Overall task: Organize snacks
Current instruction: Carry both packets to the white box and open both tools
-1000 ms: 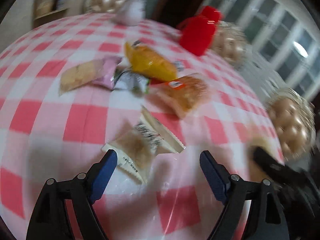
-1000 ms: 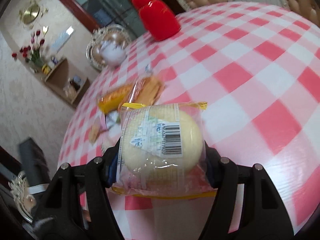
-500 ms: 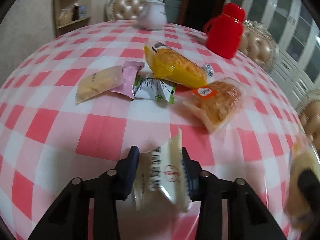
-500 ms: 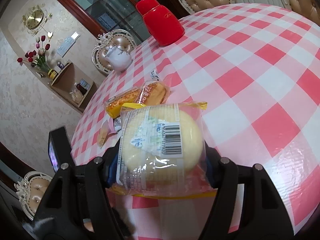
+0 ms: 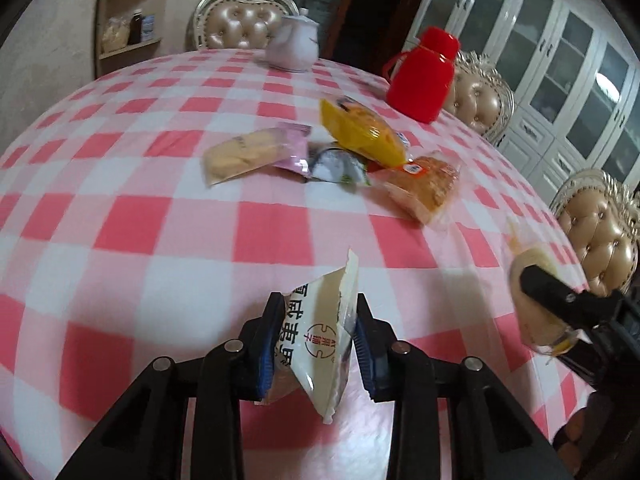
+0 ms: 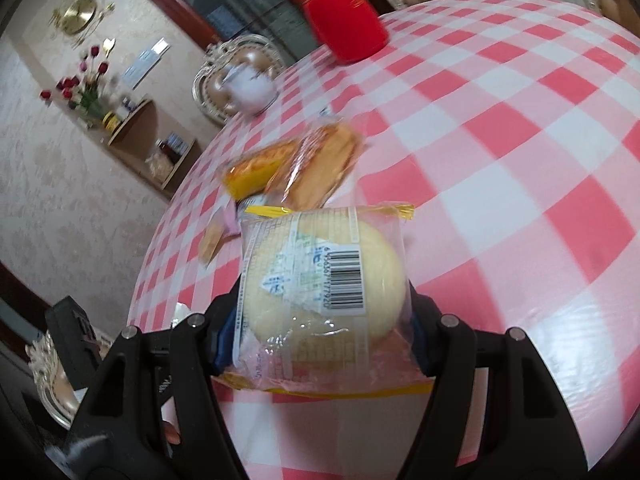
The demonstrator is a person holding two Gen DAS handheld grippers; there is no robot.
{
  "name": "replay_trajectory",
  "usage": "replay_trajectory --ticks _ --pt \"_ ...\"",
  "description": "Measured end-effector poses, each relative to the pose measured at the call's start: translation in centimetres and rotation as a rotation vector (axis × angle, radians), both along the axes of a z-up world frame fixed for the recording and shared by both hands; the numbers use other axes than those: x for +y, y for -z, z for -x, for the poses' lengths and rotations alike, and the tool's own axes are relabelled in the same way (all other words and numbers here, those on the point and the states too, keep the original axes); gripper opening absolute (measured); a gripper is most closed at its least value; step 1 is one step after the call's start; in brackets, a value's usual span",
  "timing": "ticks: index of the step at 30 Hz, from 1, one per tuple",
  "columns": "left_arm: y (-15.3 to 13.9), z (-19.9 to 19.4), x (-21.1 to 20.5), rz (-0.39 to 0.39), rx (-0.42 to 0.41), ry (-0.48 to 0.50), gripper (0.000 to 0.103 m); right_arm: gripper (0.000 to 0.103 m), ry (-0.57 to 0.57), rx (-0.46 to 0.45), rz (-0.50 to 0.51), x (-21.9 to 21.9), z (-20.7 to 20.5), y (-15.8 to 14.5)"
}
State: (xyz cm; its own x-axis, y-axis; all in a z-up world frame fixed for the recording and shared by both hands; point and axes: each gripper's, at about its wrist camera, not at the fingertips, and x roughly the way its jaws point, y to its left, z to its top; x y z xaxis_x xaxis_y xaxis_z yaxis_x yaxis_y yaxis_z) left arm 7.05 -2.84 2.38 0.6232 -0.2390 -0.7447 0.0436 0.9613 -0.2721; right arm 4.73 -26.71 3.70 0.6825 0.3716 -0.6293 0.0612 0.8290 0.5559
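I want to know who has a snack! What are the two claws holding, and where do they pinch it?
The left claw is closing on a white snack packet, pinched by its sides. The right claw pinches a wrapped round bun by its sides.

Around the red flask (image 5: pixel 422 76) on the checked table (image 5: pixel 120 220) I count seven wrapped snacks, five near it (image 5: pixel 360 132) and two held up, plus one white teapot (image 5: pixel 292 46) and three padded chairs (image 5: pixel 240 26).

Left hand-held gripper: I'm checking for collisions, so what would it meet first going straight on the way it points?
Probably bare checked tablecloth, since the left hand-held gripper, closing on the white snack packet, points downward. The snack pile lies farther on; depth is unclear.
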Motion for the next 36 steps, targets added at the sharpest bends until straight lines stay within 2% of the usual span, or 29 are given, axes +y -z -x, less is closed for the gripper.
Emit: replay_trajectory --ticks 8,11,20,28,36 --pt "-0.5 1.8 3.7 0.031 -0.058 -0.109 0.035 0.069 -0.089 -0.012 -0.005 2.8 1.0 1.0" --pt "-0.7 2.6 4.8 0.019 -0.078 -0.151 0.035 0.069 -0.114 -0.022 0.004 3.5 1.2 1.0" --pt "-1.3 4.3 6.9 -0.003 -0.119 -0.205 0.035 0.069 -0.171 -0.059 -0.004 5.4 2.7 0.5" --pt "-0.8 6.4 8.7 -0.01 -0.121 -0.247 0.035 0.069 -0.225 -0.067 0.006 7.9 4.2 0.4" --pt "-1.9 9.6 11.5 -0.015 -0.158 -0.309 0.035 0.069 -0.34 -0.095 0.033 12.5 6.5 0.0"
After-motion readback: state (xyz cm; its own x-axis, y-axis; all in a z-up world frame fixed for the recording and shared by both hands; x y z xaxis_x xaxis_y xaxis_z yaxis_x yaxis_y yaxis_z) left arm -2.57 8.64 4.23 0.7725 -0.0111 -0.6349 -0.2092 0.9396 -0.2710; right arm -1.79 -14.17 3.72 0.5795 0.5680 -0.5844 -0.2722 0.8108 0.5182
